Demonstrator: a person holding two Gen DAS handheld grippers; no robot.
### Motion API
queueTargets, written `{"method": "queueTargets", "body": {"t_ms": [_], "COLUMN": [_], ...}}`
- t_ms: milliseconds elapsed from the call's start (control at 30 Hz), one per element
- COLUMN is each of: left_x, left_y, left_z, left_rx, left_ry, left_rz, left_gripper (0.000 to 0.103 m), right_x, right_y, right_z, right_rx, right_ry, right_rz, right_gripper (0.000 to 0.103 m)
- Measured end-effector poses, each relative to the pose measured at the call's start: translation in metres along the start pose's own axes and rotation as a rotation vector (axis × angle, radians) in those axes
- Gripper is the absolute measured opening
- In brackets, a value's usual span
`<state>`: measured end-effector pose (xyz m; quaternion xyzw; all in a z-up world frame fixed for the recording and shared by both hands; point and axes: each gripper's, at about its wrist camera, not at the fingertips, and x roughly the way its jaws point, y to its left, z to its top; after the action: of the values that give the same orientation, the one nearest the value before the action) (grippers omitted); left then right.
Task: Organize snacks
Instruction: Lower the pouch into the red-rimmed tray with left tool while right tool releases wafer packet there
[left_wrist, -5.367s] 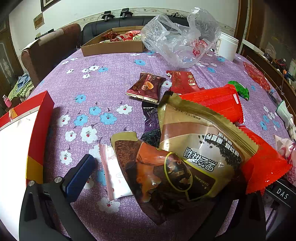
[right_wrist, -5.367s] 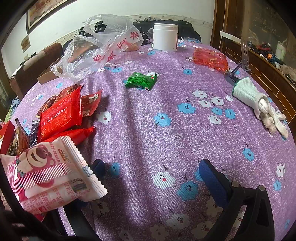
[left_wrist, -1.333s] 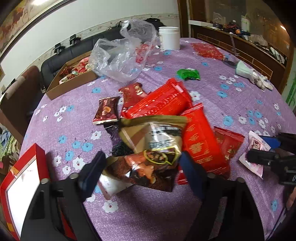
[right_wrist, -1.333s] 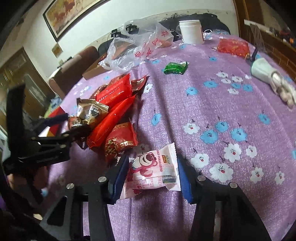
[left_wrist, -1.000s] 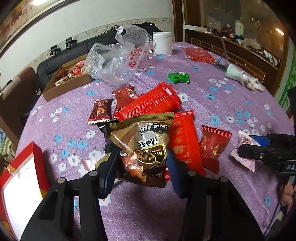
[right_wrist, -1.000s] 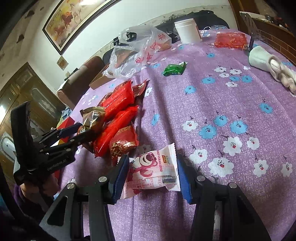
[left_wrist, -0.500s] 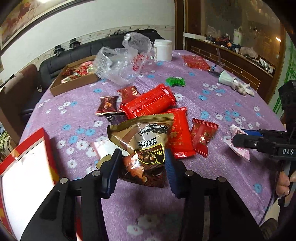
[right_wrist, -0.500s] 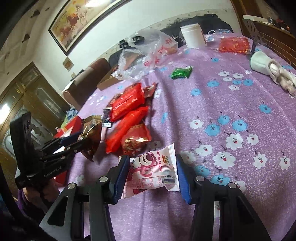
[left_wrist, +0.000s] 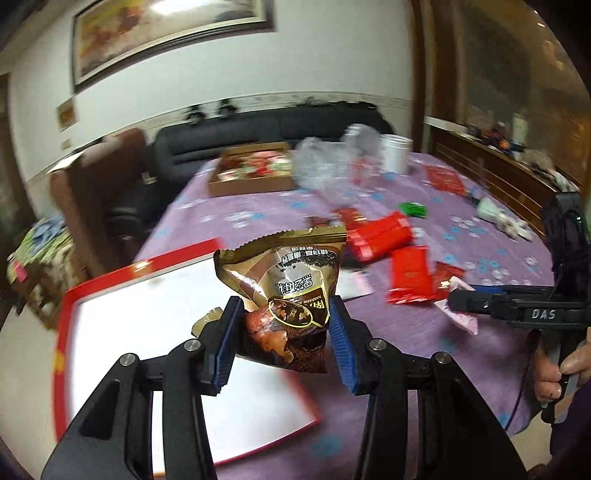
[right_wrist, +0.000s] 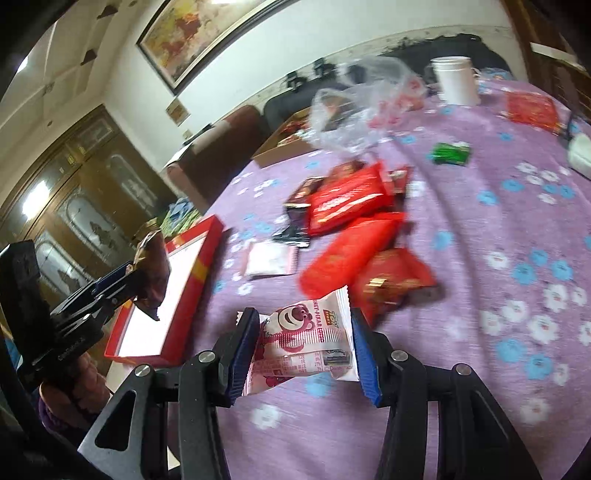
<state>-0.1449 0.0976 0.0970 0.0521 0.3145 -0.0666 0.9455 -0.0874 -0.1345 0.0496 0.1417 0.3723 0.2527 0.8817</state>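
Left gripper (left_wrist: 284, 339) pinching two brown snack packets (left_wrist: 291, 295) between its blue pads, held up over the white inside of the red-rimmed box (left_wrist: 70, 306) at the near left of the purple floral tablecloth (right_wrist: 480, 229). Right gripper (right_wrist: 303, 354) clamped on a pink bear packet (right_wrist: 306, 343), lifted just above the cloth, near the red packets (right_wrist: 351, 221).

cardboard box (left_wrist: 251, 173) contents blurred; red tray (left_wrist: 147, 332) cut off
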Motion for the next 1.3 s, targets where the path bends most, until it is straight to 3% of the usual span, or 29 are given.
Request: {"method": "queueTargets", "body": {"t_ms": [300,633,900,967,1300], "left_x": [-0.009,-0.006,-0.015,-0.019,-0.018], "left_y": [0.071,0.107,0.110,0.110,0.112], "left_z": [-0.040,-0.067,-0.069,-0.068,-0.066], "left_rx": [-0.131,-0.156,-0.109,-0.105,-0.112], "left_ry": [0.044,0.082,0.028,0.013,0.025], "left_rz": [0.230,0.409,0.542,0.544,0.543], "left_gripper": [0.045,0.045,0.053,0.059,0.059], "right_x": [0.054,0.122,0.130,0.128,0.146], "right_y": [0.089,0.173,0.171,0.163,0.149], "right_z": [0.009,0.004,0.007,0.009,-0.004], "right_rx": [-0.140,-0.290,-0.277,-0.247,-0.138], "right_ry": [0.078,0.162,0.156,0.153,0.267], "right_rz": [0.098,0.144,0.081,0.073,0.128], "right_gripper": [0.050,0.053,0.057,0.060,0.064]}}
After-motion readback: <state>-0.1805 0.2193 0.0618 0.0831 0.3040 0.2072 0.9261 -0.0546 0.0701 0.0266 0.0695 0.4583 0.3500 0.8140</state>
